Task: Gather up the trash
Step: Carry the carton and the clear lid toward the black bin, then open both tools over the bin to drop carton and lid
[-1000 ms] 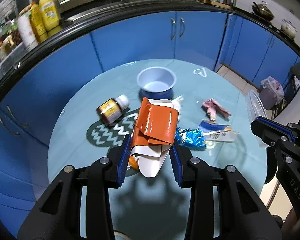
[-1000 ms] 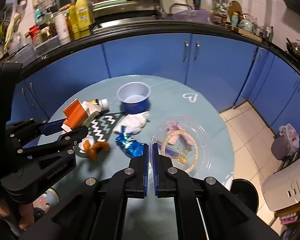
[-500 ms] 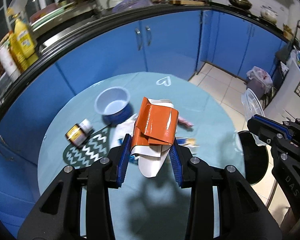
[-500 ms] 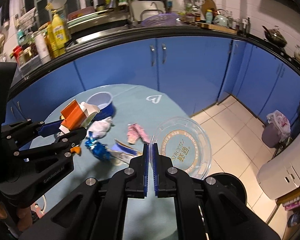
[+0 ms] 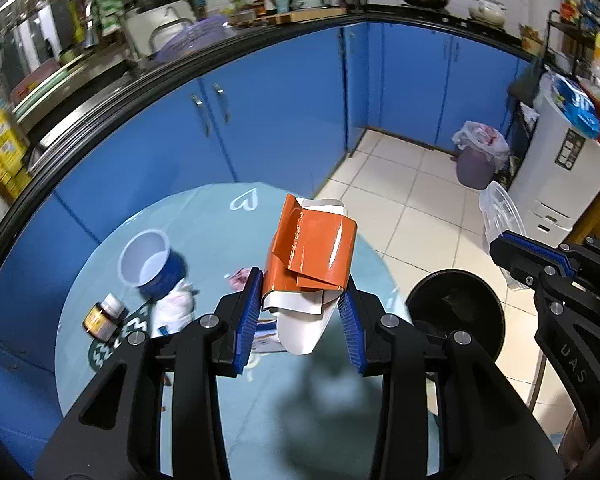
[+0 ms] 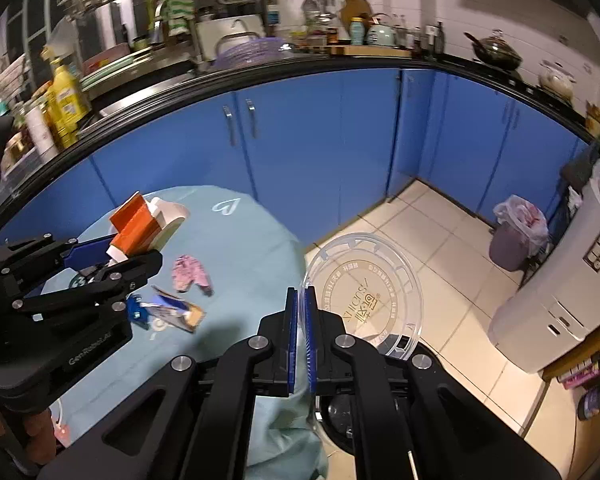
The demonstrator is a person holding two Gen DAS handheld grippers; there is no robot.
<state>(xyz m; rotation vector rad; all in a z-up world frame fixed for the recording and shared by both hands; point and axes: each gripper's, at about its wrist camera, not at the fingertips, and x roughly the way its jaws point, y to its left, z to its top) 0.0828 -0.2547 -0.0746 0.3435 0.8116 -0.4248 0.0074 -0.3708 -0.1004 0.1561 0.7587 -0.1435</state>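
orange carton [image 5: 310, 258] — clamped in left gripper [image 5: 302, 314] | clear lid [image 6: 366, 294] — pinched by right gripper [image 6: 300, 334]

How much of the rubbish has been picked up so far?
Two pieces are in hand: the left hand-held gripper clamps an orange carton, the right hand-held gripper pinches a clear plastic lid. The black bin waits beside the table. Left: pink wrapper, blue wrapper, crumpled tissue.

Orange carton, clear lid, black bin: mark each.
orange carton [image 5: 314, 246], left wrist view, glossy orange front face.
clear lid [image 6: 374, 292], right wrist view, printed centre.
black bin [image 5: 458, 314], left wrist view, dark inside beside the table.
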